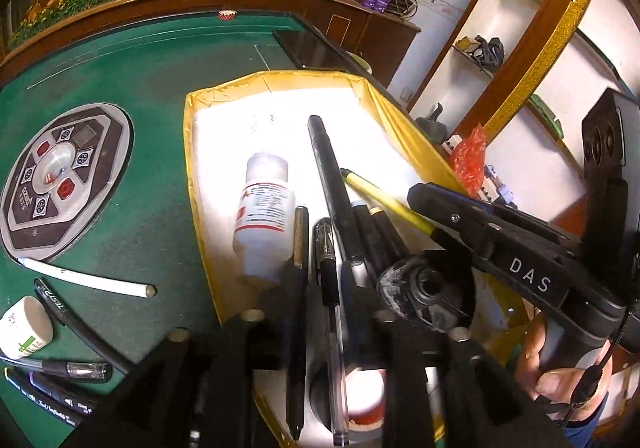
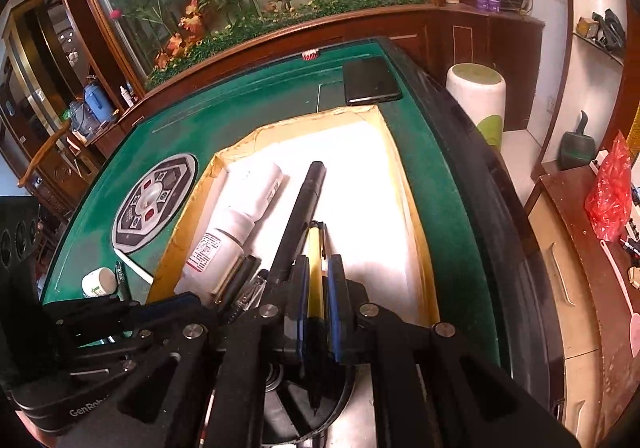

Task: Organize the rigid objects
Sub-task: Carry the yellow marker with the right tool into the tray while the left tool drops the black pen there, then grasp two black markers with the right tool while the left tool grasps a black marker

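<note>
A yellow-rimmed tray (image 1: 192, 151) with a white floor holds a white bottle (image 1: 264, 215) on its side, a long black pen (image 1: 326, 171) and several dark pens. My left gripper (image 1: 324, 300) hangs low over the tray's near end. Its fingers stand apart, with a clear pen (image 1: 329, 260) lying loose between them and a black pen (image 1: 299, 236) beside it. My right gripper (image 2: 317, 280) is shut on a yellow pen (image 2: 316, 248), whose tip rests near the long black pen (image 2: 296, 215). In the left wrist view the right gripper (image 1: 416, 193) reaches in from the right with the yellow pen (image 1: 380, 195).
On the green felt left of the tray lie a white stick (image 1: 88, 280), a small white jar (image 1: 24, 328), and dark pens (image 1: 80, 328). The table's round control panel (image 1: 60, 179) is further left. A black flat device (image 2: 370, 81) lies behind the tray. A black round part (image 1: 424, 292) sits in the tray's near right.
</note>
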Demonstrator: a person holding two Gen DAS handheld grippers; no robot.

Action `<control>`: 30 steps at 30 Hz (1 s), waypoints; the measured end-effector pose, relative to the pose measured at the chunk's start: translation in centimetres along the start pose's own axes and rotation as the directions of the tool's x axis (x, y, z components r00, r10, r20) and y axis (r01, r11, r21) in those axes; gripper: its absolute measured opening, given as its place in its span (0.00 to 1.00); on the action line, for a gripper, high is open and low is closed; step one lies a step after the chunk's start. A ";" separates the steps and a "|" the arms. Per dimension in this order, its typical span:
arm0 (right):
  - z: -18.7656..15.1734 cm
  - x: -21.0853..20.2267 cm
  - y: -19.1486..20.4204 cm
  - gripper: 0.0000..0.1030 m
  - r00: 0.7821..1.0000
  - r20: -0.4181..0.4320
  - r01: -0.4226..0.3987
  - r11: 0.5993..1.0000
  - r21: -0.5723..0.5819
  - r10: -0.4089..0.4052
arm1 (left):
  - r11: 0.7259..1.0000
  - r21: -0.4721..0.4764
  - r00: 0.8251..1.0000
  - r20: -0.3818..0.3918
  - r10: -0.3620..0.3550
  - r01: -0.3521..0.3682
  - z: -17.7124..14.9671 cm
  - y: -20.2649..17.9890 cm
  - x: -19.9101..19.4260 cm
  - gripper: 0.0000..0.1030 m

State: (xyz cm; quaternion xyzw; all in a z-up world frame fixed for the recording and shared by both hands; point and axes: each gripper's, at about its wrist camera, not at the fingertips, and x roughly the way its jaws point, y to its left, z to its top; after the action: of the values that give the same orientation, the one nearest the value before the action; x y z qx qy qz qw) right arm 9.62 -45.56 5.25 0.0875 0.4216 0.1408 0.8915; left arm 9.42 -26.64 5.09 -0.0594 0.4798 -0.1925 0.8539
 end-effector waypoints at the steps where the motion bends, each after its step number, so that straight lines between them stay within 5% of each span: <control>1: 0.0 -0.3 0.1 0.09 1.000 0.007 -0.002 1.000 -0.002 0.002 | 1.000 -0.002 1.000 0.012 -0.001 0.001 0.0 0.0 -0.5 0.37; 11: -1.9 -4.4 4.9 0.21 0.980 0.042 -0.192 0.979 -0.063 0.195 | 0.998 -0.057 0.990 0.141 0.027 -0.019 -3.6 4.2 -8.9 0.43; 19: -5.2 -2.1 13.3 0.21 0.924 -0.140 -0.376 0.912 -0.165 0.355 | 0.970 -0.193 0.958 0.218 0.189 -0.147 -8.6 12.4 -15.2 0.52; 30: -6.6 3.8 19.2 0.21 0.932 -0.262 -0.315 0.915 -0.252 0.249 | 0.945 -0.289 0.967 0.153 0.202 -0.152 -12.6 17.5 -14.4 0.52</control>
State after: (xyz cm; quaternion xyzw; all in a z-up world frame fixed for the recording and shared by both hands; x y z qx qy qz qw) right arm 3.41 -25.97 3.58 -0.0002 0.4773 0.3376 0.8113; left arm -3.12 -3.94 4.89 -0.1510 0.4261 -0.0403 0.8911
